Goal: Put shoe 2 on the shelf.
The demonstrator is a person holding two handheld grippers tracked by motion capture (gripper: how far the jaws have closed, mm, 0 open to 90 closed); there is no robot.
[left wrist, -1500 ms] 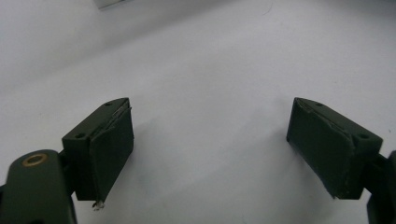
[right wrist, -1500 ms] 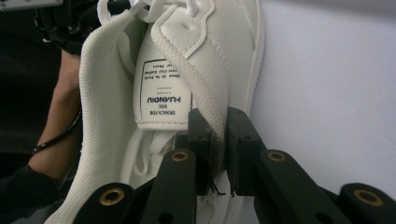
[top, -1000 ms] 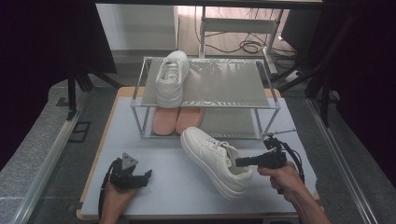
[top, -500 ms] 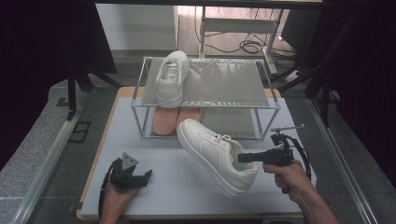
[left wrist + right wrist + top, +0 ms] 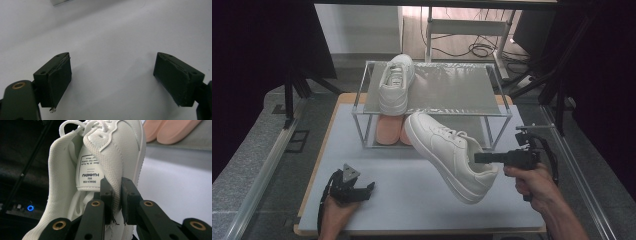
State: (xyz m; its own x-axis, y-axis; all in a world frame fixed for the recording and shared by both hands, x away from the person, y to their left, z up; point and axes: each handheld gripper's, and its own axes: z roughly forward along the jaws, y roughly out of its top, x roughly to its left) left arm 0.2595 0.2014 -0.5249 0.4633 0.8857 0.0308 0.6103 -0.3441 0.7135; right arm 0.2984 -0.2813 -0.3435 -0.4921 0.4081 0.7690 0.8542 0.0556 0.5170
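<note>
A white sneaker (image 5: pixel 451 152) hangs in the air above the table, toe toward the rack, gripped at its collar by my right gripper (image 5: pixel 482 158). In the right gripper view the two jaws pinch the sneaker's padded rim (image 5: pixel 115 185) next to the tongue label. A second white sneaker (image 5: pixel 396 82) lies on the top shelf of the metal rack (image 5: pixel 472 92). A pair of pink soles (image 5: pixel 388 129) sits on the rack's lower level. My left gripper (image 5: pixel 362 191) rests at the table's front left, jaws wide apart over bare tabletop (image 5: pixel 112 62).
The rack stands at the back of the white tabletop (image 5: pixel 407 185); its top shelf has free room right of the sneaker. Dark stands and cables crowd the floor behind. A grey rail (image 5: pixel 257 170) runs along the left side.
My right gripper has lifted the white sneaker off the table and tilted it upward, carrying it slightly right. The left gripper has stayed where it was.
</note>
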